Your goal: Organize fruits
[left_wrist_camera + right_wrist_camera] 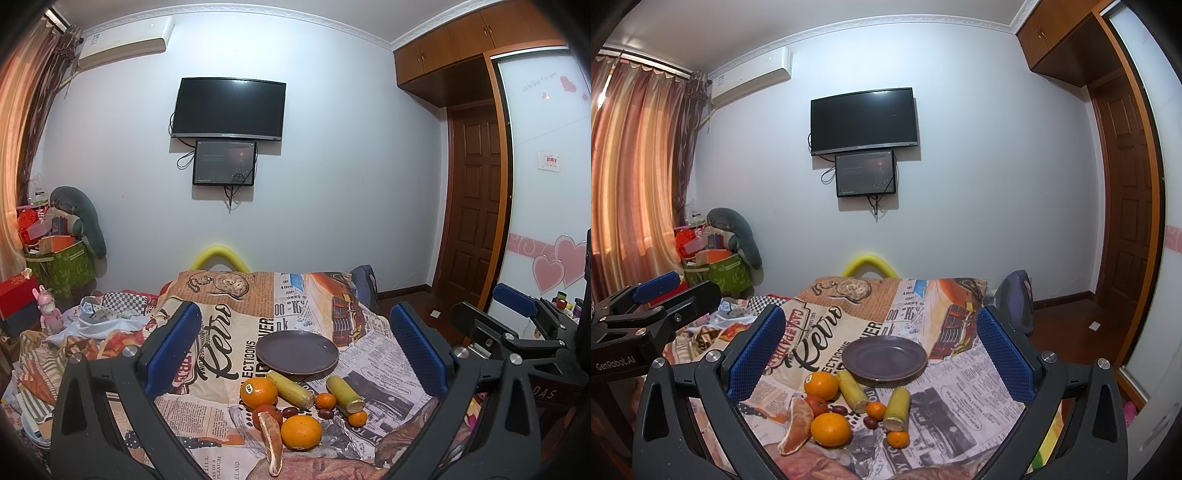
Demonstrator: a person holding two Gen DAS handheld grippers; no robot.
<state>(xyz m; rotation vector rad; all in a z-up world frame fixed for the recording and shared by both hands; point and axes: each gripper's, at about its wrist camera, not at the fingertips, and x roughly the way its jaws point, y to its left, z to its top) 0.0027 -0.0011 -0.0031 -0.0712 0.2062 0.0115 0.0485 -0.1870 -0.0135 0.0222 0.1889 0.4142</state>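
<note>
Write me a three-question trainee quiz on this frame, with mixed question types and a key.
1. True or false: the plate already holds fruit.
2. Multiple choice: which orange carries a sticker? A) the one nearer the plate B) the one nearer the camera C) both
3. Fill in: both the left tool and the right tool are ____, holding nothing.

Key: 1 false, the plate is bare and the fruit lies on the cloth in front of it. 2 A. 3 open.
</note>
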